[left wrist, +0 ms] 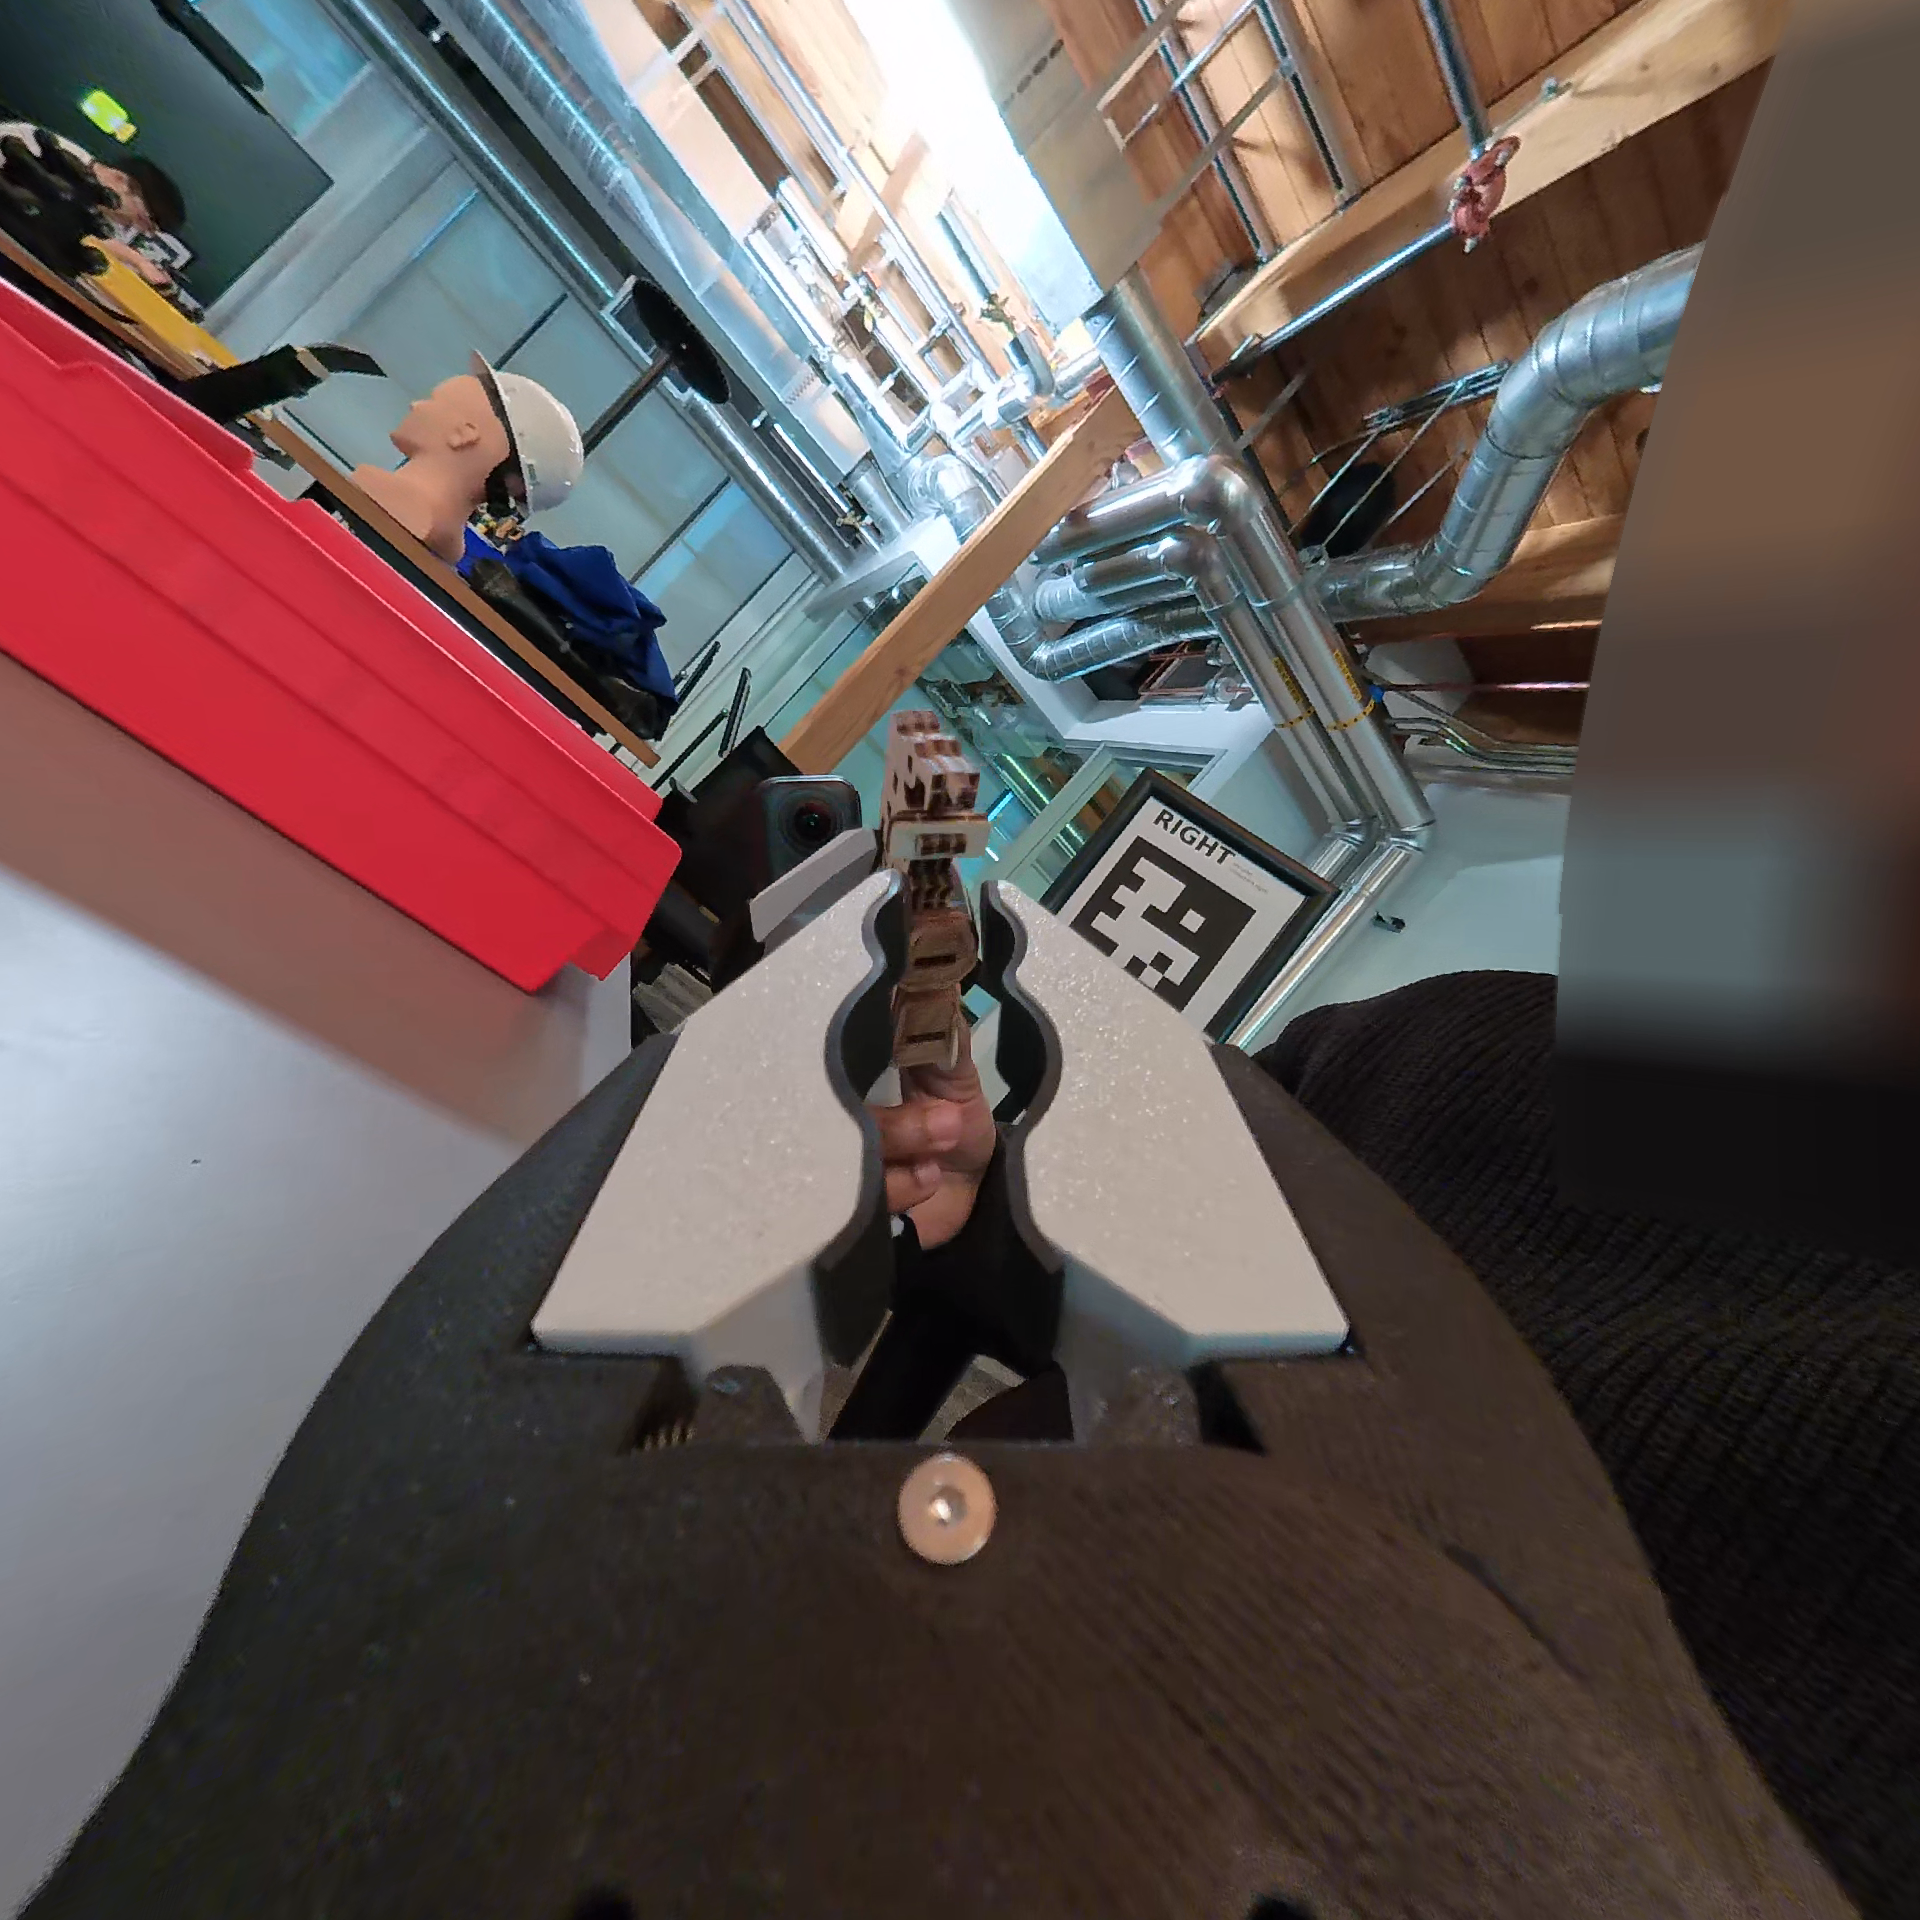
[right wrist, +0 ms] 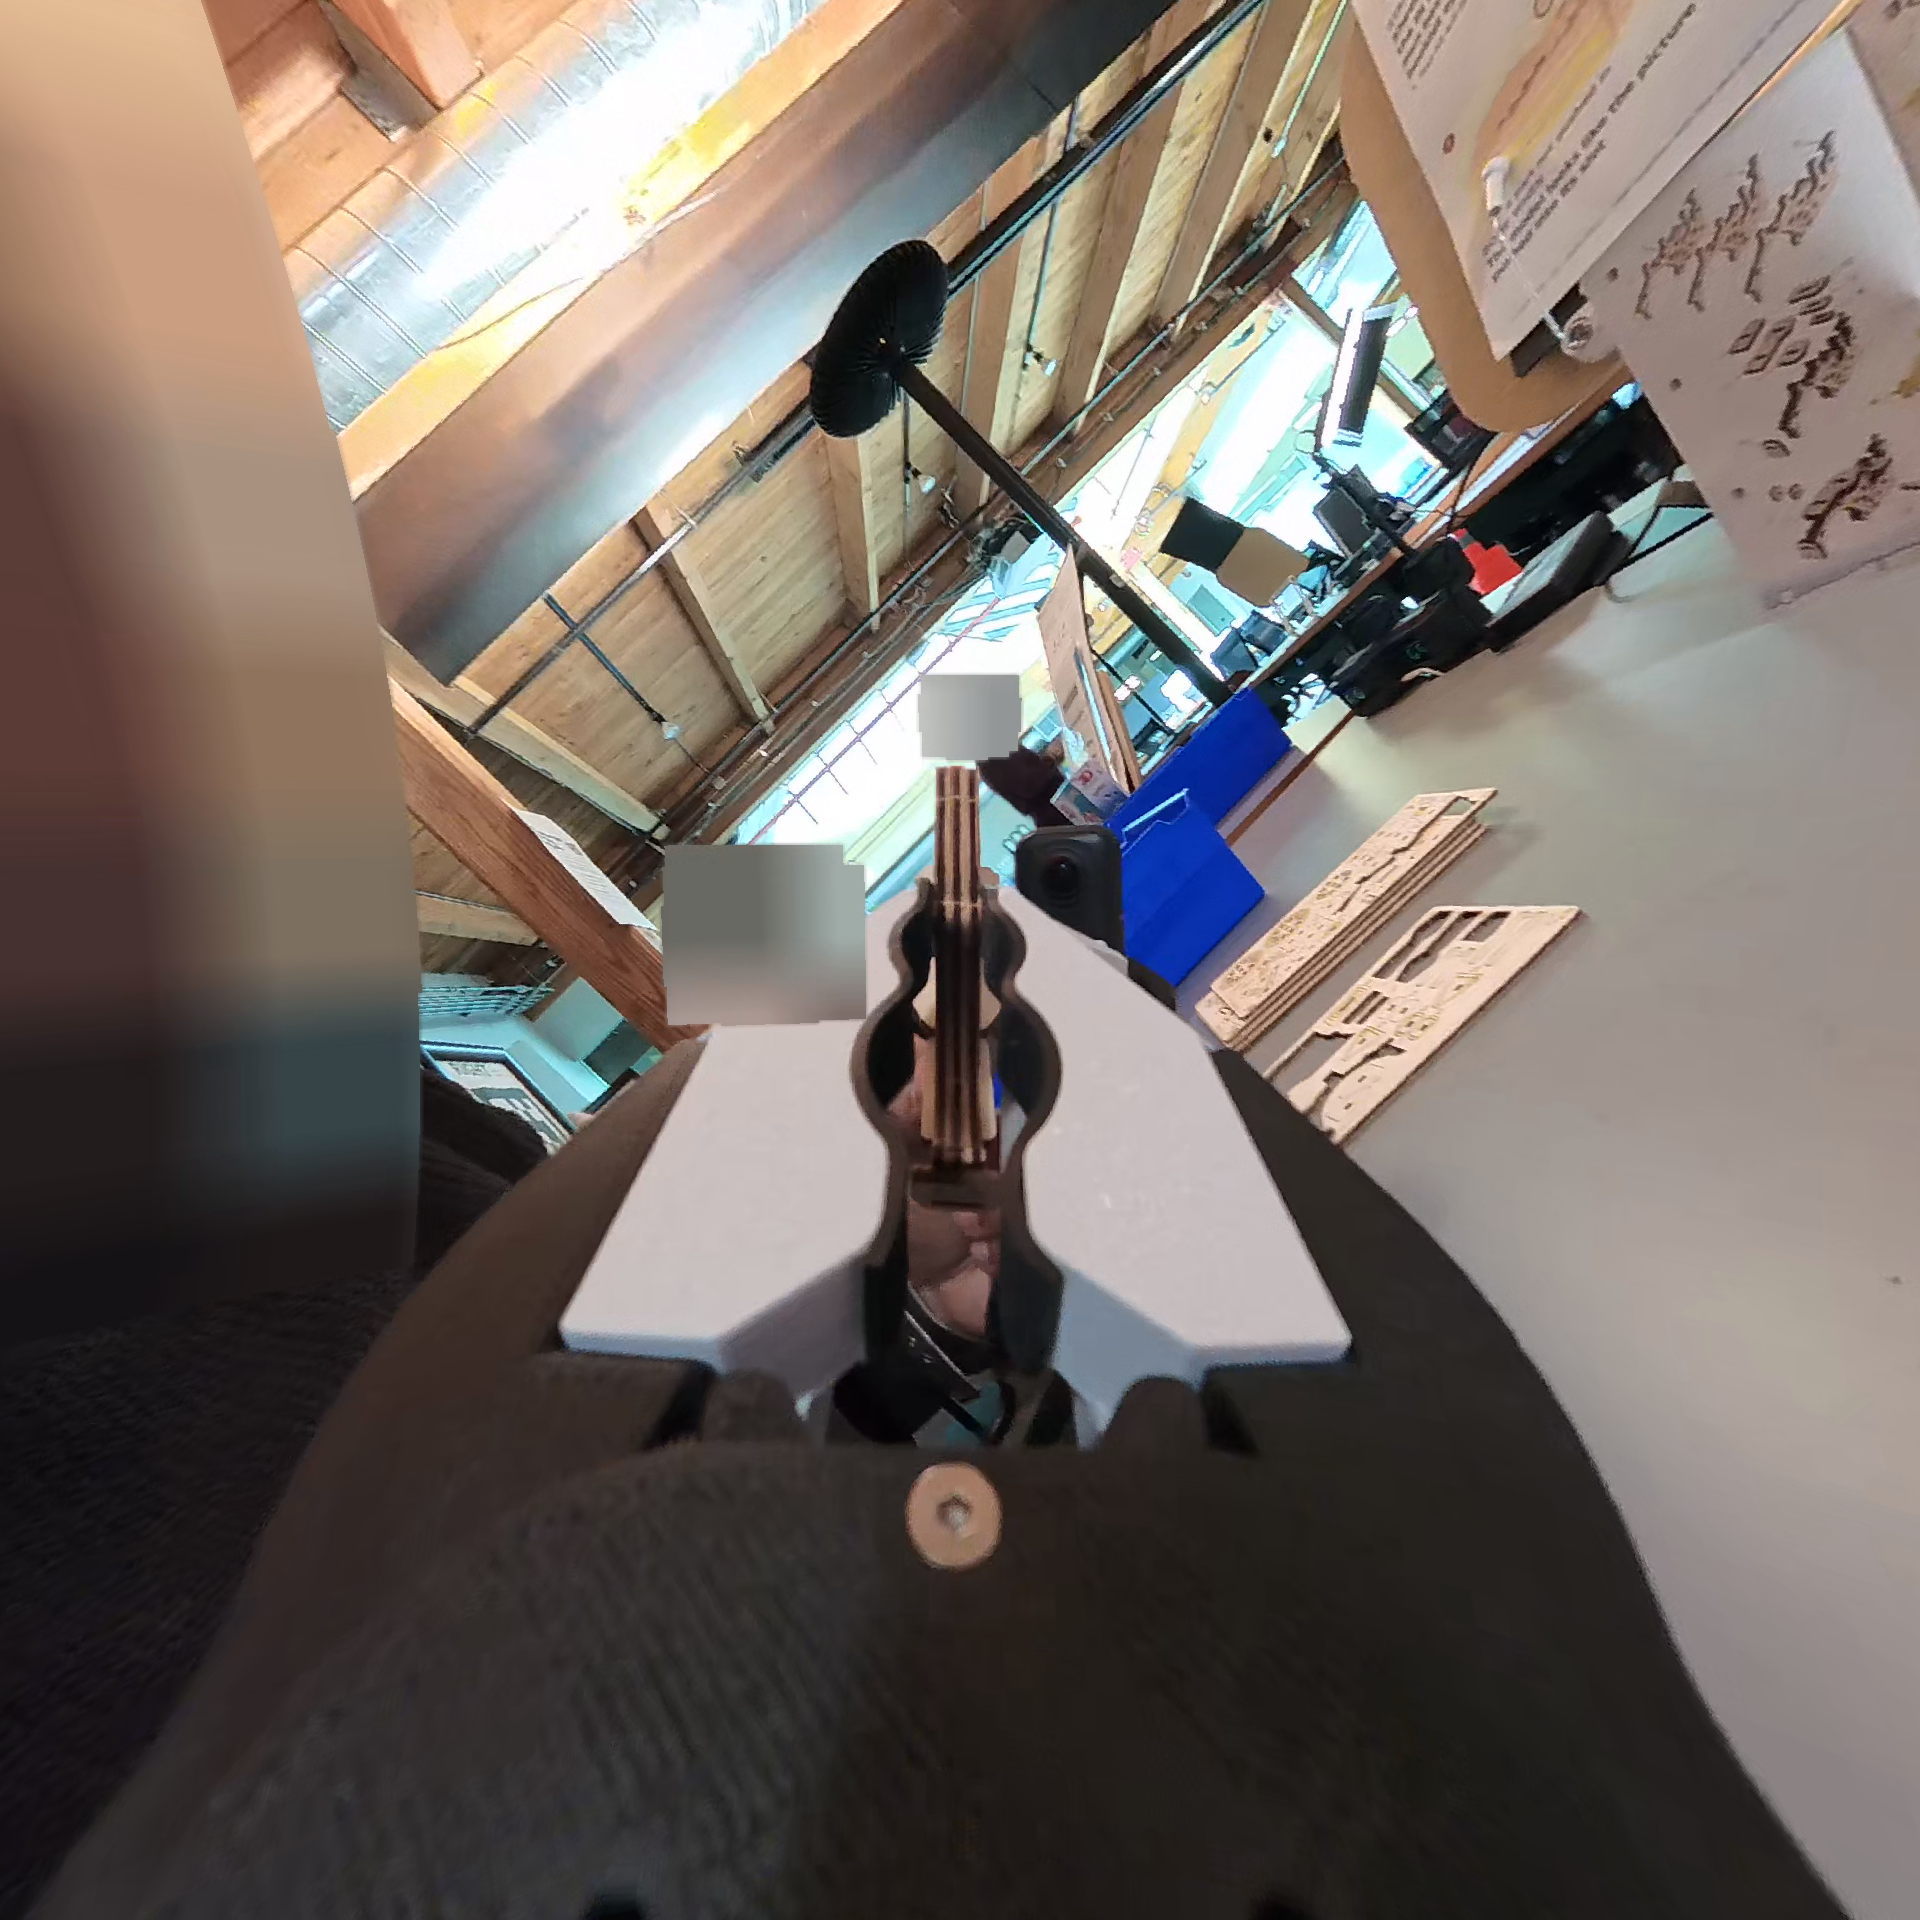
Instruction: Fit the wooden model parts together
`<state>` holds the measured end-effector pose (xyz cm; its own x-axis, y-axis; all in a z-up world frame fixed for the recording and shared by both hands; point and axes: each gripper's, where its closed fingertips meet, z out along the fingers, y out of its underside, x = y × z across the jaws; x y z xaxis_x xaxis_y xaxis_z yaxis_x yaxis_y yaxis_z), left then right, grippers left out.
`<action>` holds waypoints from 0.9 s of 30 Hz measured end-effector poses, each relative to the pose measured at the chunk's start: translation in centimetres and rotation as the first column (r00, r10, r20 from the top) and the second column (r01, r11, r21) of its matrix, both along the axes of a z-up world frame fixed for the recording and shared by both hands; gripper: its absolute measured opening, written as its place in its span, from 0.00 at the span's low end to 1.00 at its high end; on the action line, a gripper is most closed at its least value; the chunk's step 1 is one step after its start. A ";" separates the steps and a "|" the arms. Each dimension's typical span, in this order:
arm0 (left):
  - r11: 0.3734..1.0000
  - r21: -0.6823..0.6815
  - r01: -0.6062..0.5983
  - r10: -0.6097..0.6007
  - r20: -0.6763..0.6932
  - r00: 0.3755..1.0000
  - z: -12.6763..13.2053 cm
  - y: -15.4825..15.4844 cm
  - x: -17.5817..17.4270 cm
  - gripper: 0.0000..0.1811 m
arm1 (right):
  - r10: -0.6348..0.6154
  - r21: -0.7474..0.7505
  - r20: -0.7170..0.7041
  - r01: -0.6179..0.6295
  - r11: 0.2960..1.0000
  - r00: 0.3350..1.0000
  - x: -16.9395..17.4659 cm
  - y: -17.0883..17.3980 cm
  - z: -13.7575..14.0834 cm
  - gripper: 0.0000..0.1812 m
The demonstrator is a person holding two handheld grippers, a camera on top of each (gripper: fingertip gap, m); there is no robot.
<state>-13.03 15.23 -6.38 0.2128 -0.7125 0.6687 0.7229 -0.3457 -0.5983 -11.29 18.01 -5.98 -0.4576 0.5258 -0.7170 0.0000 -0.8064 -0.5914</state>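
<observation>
My left gripper [left wrist: 935, 894] is shut on a small wooden model assembly [left wrist: 928, 821], a stack of notched brown plywood pieces that sticks out past the fingertips. My right gripper [right wrist: 958, 899] is shut on a layered wooden part [right wrist: 956, 935], several thin plywood sheets seen edge-on, rising above the fingertips. Both grippers are held up off the table, tilted, facing each other. The right gripper's camera and finger show behind the left one's part [left wrist: 805, 831]; the left gripper's camera shows beside the right one's part [right wrist: 1070, 883]. A hand shows through each gap.
A red bin [left wrist: 312, 665] stands on the table to the left. Flat plywood sheets with cut-out parts [right wrist: 1361, 925] lie on the grey table [right wrist: 1662, 1039] to the right. Blue bins [right wrist: 1195, 873] stand behind them. A marker board [left wrist: 1174, 914] and a dark sleeve [left wrist: 1558, 1195] are near. Both grippers' tips are close together, under 4 cm apart.
</observation>
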 end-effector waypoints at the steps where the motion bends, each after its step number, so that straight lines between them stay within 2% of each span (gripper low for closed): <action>1: 1.000 0.001 -0.002 0.002 0.004 1.000 0.0 0.0 -0.1 0.06 | -0.003 0.006 0.008 0.003 1.000 1.000 -0.1 0.0 -0.1 0.04; 8: 0.999 -0.043 -0.023 0.024 0.018 1.000 -0.6 0.5 -0.5 0.05 | -0.028 0.034 0.052 0.026 0.999 0.998 -0.5 0.0 -1.0 0.04; 17: 0.995 -0.097 -0.040 0.046 0.054 0.997 -1.2 1.0 -1.1 0.05 | -0.069 0.148 0.091 0.055 0.987 0.993 -0.9 -0.5 -1.6 0.04; 24: 0.995 -0.103 -0.018 0.027 0.087 0.996 -1.2 0.9 -1.1 0.04 | -0.077 0.336 0.173 0.014 0.942 0.982 -1.7 -2.3 -3.3 0.04; 27: 0.995 -0.101 -0.019 0.027 0.074 0.997 -1.2 0.9 -1.1 0.03 | -0.079 0.354 0.184 0.009 0.935 0.980 -1.9 -2.7 -3.4 0.04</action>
